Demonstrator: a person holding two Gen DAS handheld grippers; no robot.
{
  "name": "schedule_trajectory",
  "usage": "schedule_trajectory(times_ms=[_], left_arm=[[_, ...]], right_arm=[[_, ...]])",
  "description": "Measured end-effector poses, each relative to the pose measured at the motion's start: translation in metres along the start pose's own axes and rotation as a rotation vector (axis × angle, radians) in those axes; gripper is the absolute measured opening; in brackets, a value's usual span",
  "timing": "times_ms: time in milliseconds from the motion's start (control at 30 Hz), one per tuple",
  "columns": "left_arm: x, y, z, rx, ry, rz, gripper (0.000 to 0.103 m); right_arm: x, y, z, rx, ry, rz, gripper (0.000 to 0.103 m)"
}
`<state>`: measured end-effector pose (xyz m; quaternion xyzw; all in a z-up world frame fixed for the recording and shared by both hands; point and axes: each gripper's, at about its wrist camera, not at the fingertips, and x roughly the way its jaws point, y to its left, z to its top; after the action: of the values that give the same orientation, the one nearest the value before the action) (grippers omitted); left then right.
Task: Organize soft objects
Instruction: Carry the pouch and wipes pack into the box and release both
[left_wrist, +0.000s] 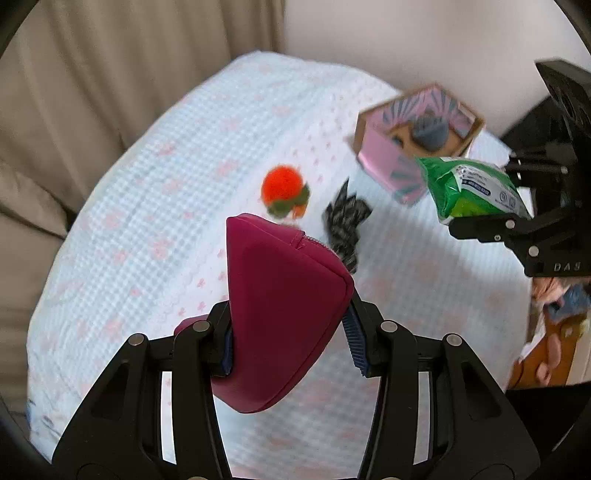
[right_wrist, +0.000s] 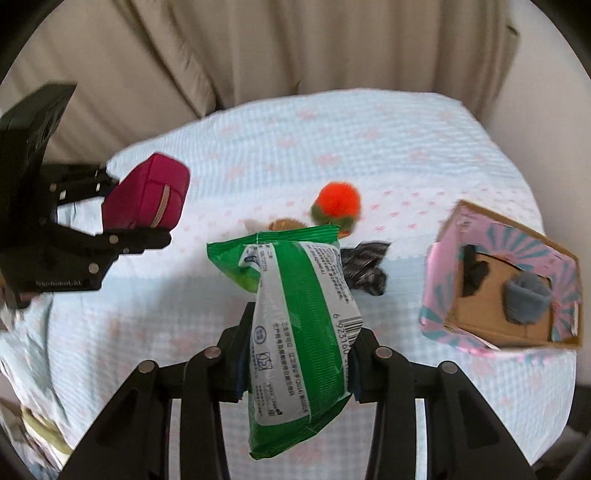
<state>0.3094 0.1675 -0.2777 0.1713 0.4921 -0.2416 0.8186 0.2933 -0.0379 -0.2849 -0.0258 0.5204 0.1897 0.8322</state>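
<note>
My left gripper (left_wrist: 288, 347) is shut on a magenta zip pouch (left_wrist: 280, 306) and holds it above the table; it also shows at the left of the right wrist view (right_wrist: 147, 201). My right gripper (right_wrist: 295, 365) is shut on a green and white soft packet (right_wrist: 299, 325), also held in the air, seen at the right of the left wrist view (left_wrist: 469, 188). On the cloth lie an orange and green pompom toy (left_wrist: 282, 190) (right_wrist: 338, 206) and a dark grey fuzzy item (left_wrist: 345, 221) (right_wrist: 364, 271). A pink cardboard box (left_wrist: 413, 136) (right_wrist: 498, 288) holds a grey-blue soft object (right_wrist: 526, 299).
A pale blue checked cloth (left_wrist: 166, 206) covers the table. Beige curtains (right_wrist: 258, 51) hang behind it. A small brown item (right_wrist: 284, 224) lies behind the packet. Clutter (left_wrist: 554, 332) lies off the table's right edge.
</note>
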Motion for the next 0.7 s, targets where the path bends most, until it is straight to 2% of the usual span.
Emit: schedule_trajectory(times_ms=[267,400,533,700], left_arm=[[-0.053,-0.052,0.040,-0.074,-0.053,0.055,0.044],[-0.064,-0.083,0.064,-0.108,-0.073,0.065,0.044],[-0.058,-0.124,0.087,-0.150,-0.056,0.068,0.044],[-0.029,-0.171,0.117,-0.213,-0.030,0.061,0.044]], right_arm=[[-0.073,-0.023,0.000,0.091,-0.087,-0.051,0.037],[-0.102,-0.054,-0.001,0.126,-0.109,-0.073,0.037],[-0.123,-0.090,-0.004,0.129,-0.120,-0.139,0.037],[-0.134,-0.154,-0.014,0.137,-0.098,-0.136,0.037]])
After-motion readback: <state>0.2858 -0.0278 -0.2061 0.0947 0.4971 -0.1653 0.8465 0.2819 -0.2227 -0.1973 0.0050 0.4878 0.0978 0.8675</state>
